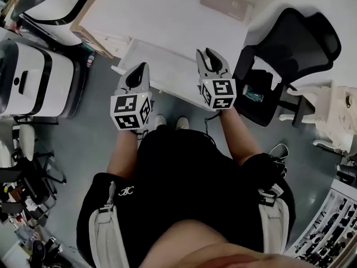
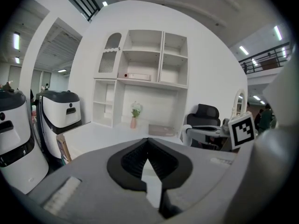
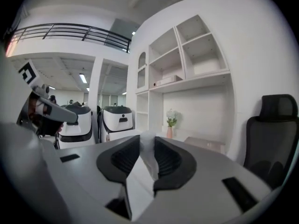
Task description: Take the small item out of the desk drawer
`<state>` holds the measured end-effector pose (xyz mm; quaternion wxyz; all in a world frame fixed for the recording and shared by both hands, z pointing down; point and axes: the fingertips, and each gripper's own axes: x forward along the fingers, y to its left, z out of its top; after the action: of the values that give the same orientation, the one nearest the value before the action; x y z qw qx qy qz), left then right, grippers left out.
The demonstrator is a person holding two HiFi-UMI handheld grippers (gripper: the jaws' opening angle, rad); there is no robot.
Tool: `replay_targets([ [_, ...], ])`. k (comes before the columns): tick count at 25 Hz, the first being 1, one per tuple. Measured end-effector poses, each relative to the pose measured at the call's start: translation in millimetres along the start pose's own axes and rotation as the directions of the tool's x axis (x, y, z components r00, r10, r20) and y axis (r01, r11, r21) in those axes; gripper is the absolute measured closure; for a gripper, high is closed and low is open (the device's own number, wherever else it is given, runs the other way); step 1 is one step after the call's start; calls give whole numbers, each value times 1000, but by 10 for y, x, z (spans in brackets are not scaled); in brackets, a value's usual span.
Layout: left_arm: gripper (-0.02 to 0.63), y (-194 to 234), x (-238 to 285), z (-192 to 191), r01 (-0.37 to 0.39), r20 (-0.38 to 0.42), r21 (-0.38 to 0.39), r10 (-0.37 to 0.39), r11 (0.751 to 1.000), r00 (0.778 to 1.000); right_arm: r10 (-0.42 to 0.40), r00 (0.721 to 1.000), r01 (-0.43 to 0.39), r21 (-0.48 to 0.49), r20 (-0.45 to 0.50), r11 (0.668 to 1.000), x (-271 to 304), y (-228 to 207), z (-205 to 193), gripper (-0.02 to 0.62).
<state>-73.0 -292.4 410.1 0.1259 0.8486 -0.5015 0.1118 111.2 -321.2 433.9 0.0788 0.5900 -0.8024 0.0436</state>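
Observation:
In the head view both grippers are held over the front of a white desk (image 1: 167, 15), where a white drawer-like panel (image 1: 162, 66) sticks out toward me. My right gripper (image 1: 210, 56) points at the desk. In the right gripper view a small white item (image 3: 145, 139) fills the gap between its black pads (image 3: 122, 158), and the right gripper (image 3: 143, 147) is shut on it. My left gripper (image 1: 139, 71) hovers at the panel's left side. Its fingertips meet in the left gripper view, so the left gripper (image 2: 148, 142) is shut and holds nothing.
A black office chair (image 1: 290, 49) stands right of the desk with a green bottle (image 1: 254, 96) on its seat. White machines (image 1: 33, 82) stand at the left. A white shelf unit (image 2: 140, 73), a small vase of flowers (image 2: 135, 115) and a flat grey thing (image 1: 226, 1) are at the desk's back.

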Motion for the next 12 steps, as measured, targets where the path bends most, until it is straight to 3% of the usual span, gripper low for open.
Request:
replay_targets([
  [7,592,-335,216,230,79,38,50,-81,996,996,-148,977,144,37,151,989,-517,-357,576,499],
  [12,592,-553,309,414,132,61,91,-138,987,989,-241,955,226,104,173,969,-757,-631,661,499],
])
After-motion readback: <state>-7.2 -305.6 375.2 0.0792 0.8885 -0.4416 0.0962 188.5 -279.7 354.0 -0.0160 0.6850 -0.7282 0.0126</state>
